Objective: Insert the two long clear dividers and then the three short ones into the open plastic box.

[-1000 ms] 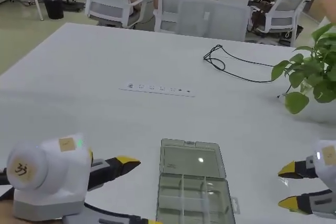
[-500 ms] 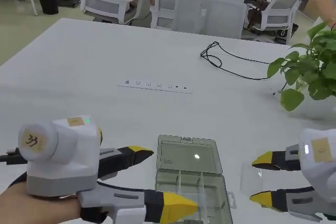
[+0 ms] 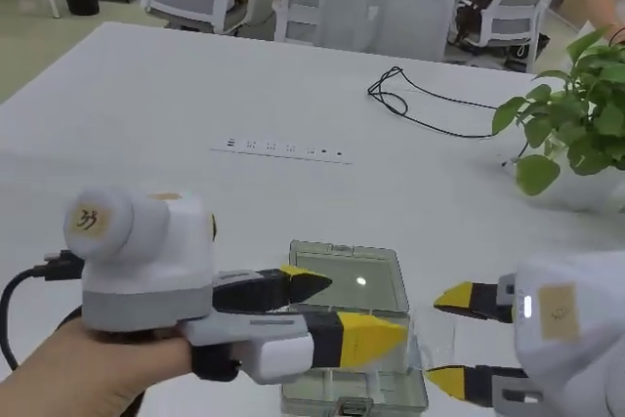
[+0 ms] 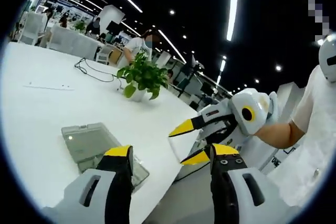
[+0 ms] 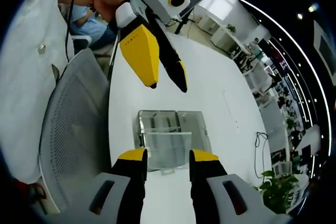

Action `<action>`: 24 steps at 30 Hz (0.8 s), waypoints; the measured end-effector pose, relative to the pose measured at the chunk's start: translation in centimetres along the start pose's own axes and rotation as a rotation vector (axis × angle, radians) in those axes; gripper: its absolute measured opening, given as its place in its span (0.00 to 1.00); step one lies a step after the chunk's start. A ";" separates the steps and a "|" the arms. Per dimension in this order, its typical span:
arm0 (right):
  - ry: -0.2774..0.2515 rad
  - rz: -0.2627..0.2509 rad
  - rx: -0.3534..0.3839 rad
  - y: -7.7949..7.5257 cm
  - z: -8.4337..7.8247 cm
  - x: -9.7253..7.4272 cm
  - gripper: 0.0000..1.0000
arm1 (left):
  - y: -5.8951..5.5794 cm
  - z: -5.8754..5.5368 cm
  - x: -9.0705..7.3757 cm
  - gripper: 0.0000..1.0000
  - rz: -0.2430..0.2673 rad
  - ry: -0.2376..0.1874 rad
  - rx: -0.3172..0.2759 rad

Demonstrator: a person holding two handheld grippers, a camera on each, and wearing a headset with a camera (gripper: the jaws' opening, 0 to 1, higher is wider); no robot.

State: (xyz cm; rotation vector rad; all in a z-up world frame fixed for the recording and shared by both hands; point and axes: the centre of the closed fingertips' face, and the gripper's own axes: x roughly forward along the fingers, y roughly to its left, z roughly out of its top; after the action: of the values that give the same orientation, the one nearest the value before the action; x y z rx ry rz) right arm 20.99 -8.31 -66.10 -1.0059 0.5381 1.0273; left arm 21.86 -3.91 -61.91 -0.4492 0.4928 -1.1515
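A hand point(image 3: 83, 370) holds the left gripper point(image 3: 367, 307) at the near left of the worktop point(image 3: 146, 114). Its two jaws stand wide apart and there is nothing between them. They point to the right, and in the head view they cover the near part of the box point(image 3: 350, 272). I cannot tell if they touch it.

The box lies open and flat on the worktop, directly ahead of the left gripper and under its jaw tips, with the clear lid folded back on the far side. In the left gripper view the box is seen low and to the left of the jaws.

The right gripper point(image 3: 433, 336) is just to the right of the box, with its jaws pointing left toward it. It holds one clear divider point(image 5: 168, 149), which spans the gap from one jaw tip to the other, so the jaws are at middle width. In the right gripper view the box is just beyond the divider, and the left gripper is farther ahead, above the box.

Far beyond both grippers are a socket strip point(image 3: 283, 150), a black cable point(image 3: 415, 104) and a plant point(image 3: 571, 129).
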 end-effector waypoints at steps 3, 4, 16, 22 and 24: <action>0.009 -0.013 -0.018 0.0 0.2 0.0 0.33 | -0.3 0.0 0.5 0.54 -0.010 -0.013 -0.035; 0.013 -0.019 -0.024 0.0 0.2 -0.1 0.33 | -0.4 -0.2 0.7 0.53 -0.013 -0.010 -0.051; 0.018 -0.043 -0.085 0.2 1.6 -0.4 0.33 | -0.7 -1.4 1.8 0.37 -0.032 0.003 -0.137; 0.010 -0.051 -0.104 0.0 2.4 -0.7 0.33 | -0.3 -1.6 2.1 0.21 -0.030 0.001 -0.175; 0.007 -0.053 -0.110 -0.1 2.6 -0.7 0.32 | -0.2 -1.8 2.3 0.20 -0.027 0.005 -0.180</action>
State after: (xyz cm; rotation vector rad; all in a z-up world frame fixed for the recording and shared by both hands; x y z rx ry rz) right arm 20.55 -6.32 -64.29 -1.1156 0.4617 1.0149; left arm 21.41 -6.23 -63.57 -0.6106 0.5989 -1.1395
